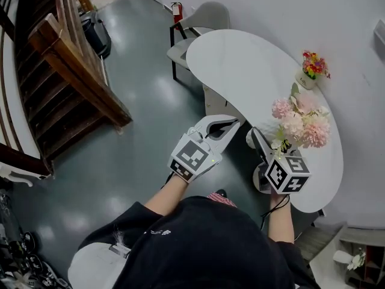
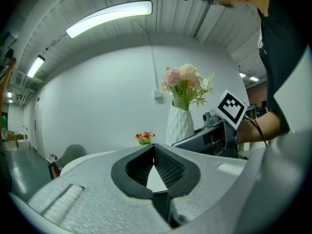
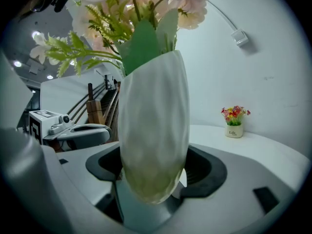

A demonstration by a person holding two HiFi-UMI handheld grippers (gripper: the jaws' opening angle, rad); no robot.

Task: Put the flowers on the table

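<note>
Right gripper [image 3: 155, 174] round upright vase [image 3: 153, 126], flowers [image 3: 146, 4] uppermost

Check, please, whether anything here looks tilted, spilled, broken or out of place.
Nothing stands out. The white vase of pink flowers is upright between the jaws of the right gripper, nothing spilled, and the small flower pot stands upright on the table.

The small white flowerpot [image 3: 235, 130] bears print that seems to read "Life"; the line beneath is unreadable.

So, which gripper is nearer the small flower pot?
Right. The right gripper, holding the white vase, is at the table edge; the left gripper is off the table, farther from the pot.
</note>
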